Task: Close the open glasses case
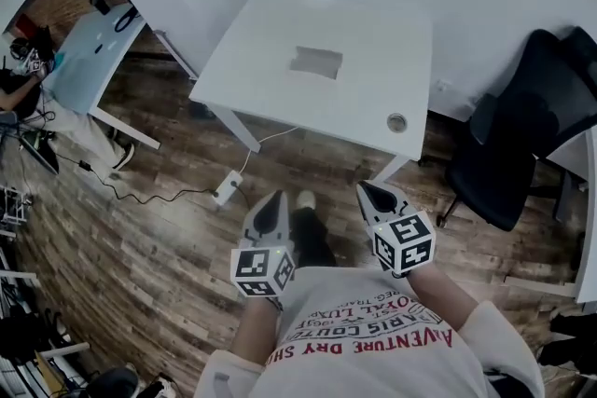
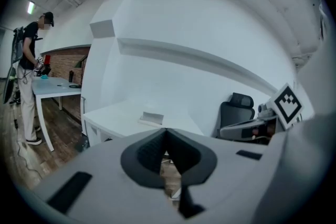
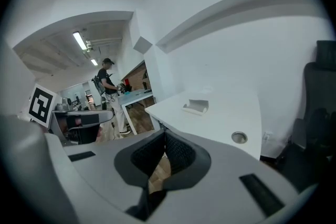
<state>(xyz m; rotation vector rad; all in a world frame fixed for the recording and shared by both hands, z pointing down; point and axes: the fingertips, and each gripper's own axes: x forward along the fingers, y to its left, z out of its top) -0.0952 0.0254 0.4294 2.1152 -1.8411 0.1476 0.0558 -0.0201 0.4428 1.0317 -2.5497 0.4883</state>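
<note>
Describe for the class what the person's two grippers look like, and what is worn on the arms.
Left gripper and right gripper match: pale grey bodies narrowing to dark ribbed pads, each bearing a cube of black-and-white square markers. The person wears a pale sweatshirt with red lettering.

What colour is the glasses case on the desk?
The glasses case is pale grey, on a white desk; the right gripper view shows it best.

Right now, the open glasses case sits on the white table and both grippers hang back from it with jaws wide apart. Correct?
Only the jaws are wrong: the two gripper views show the left gripper and right gripper shut, empty. The rest holds: glasses case open on the white table.
</note>
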